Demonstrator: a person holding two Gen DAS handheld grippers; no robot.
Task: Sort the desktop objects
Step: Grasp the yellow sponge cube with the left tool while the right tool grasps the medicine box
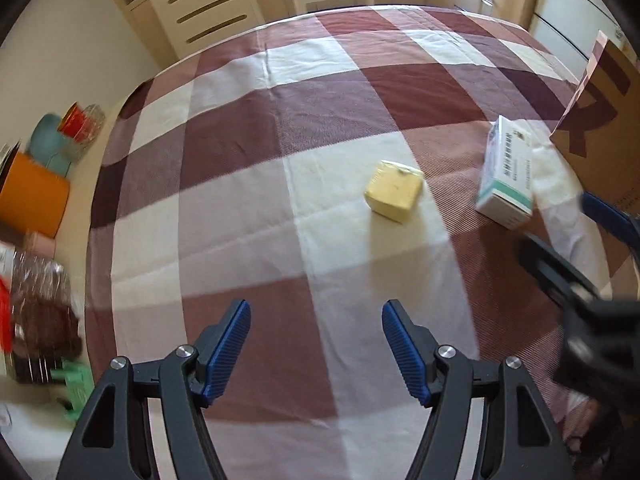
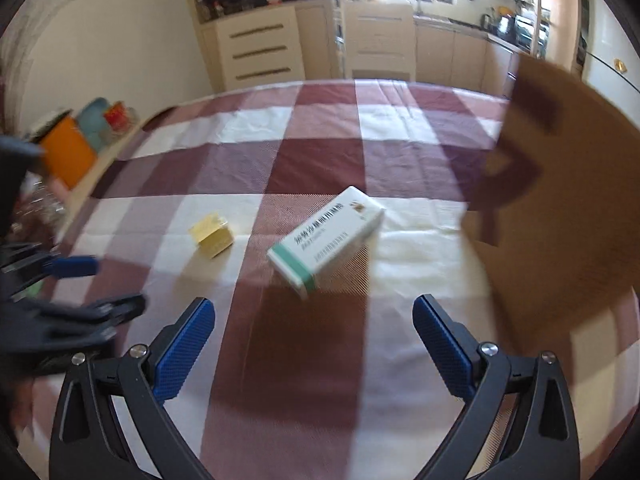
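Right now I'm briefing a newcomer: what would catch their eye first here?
The checked cloth fills the table. On it lie a yellow block near the middle and a white box beside it. A brown cardboard box stands at the right edge.

The cardboard box (image 2: 568,208) is blurred and cut off at the right edge, its dark print unreadable.

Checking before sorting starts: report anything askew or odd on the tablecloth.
The white-and-green box lies askew to the checks, one long edge apparently propped off the cloth. The yellow block has a dented, marked top corner. Nothing is spilled.
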